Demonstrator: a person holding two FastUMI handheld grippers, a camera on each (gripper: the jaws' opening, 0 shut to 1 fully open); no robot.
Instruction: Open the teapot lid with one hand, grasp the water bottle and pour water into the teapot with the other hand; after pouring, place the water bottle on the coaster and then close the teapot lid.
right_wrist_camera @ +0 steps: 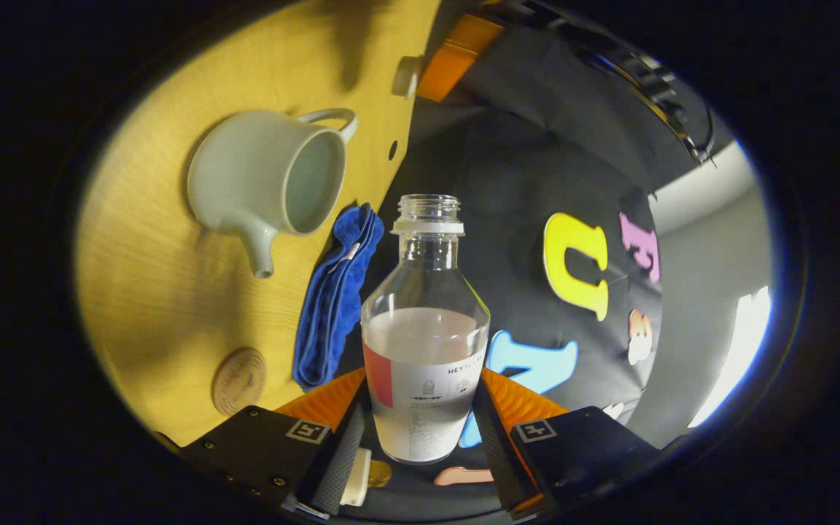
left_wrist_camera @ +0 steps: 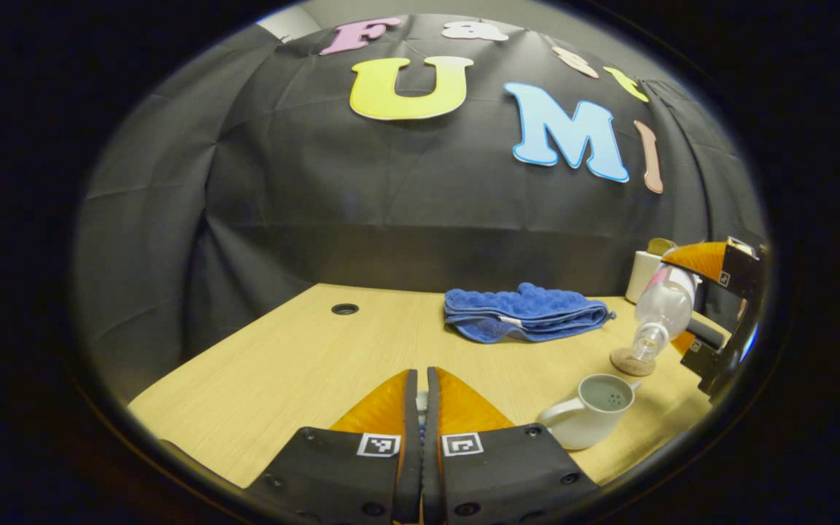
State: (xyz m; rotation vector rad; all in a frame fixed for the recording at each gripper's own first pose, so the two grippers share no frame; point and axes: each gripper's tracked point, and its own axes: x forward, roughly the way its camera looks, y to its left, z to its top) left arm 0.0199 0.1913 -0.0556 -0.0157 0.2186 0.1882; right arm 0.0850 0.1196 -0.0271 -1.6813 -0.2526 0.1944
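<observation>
The white teapot (left_wrist_camera: 589, 417) stands open near the table's right front, its strainer holes showing; it is also in the right gripper view (right_wrist_camera: 267, 175). My left gripper (left_wrist_camera: 421, 373) is shut on a small pale piece, the teapot lid (right_wrist_camera: 405, 76), held up left of the pot. My right gripper (right_wrist_camera: 424, 383) is shut on the clear, uncapped water bottle (right_wrist_camera: 424, 343), part full. In the left gripper view the bottle (left_wrist_camera: 662, 310) tilts mouth-down above and behind the pot, between the right gripper's fingers (left_wrist_camera: 701, 259). The round cork coaster (left_wrist_camera: 631, 362) lies bare behind the teapot.
A folded blue towel (left_wrist_camera: 526, 313) lies mid-table behind the coaster. A white cylinder (left_wrist_camera: 642, 275) stands at the far right by the wall. A cable hole (left_wrist_camera: 345, 309) is in the wooden table (left_wrist_camera: 281, 364) at the far left.
</observation>
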